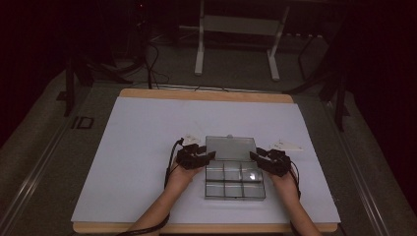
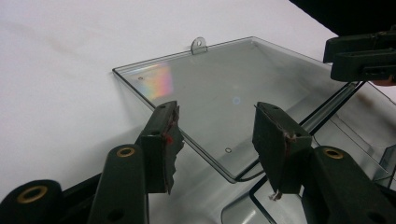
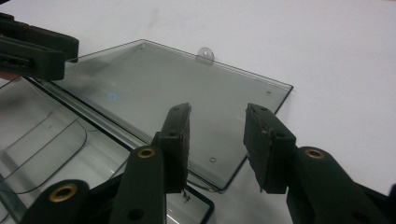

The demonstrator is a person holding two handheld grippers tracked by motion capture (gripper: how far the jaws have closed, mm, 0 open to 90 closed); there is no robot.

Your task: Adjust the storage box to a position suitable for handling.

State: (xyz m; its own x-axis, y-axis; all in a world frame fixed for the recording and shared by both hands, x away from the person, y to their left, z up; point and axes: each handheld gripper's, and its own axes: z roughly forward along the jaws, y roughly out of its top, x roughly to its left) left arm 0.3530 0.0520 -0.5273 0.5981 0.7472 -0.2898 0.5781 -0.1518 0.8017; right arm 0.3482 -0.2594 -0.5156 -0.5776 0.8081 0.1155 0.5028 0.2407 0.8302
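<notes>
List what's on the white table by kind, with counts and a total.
Clear compartment box, lid open flat: 1
Handheld grippers, left gripper and right gripper: 2
White paper pieces: 2
Total: 5

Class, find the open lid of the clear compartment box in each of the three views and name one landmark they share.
High view: the lid lies flat on the table behind the box, at picture centre.
Left gripper view: the lid spreads across the centre, beyond the jaws.
Right gripper view: the lid spreads across centre-left, beyond the jaws.
Shared landmark: the small hanging tab on the lid's far edge.
</notes>
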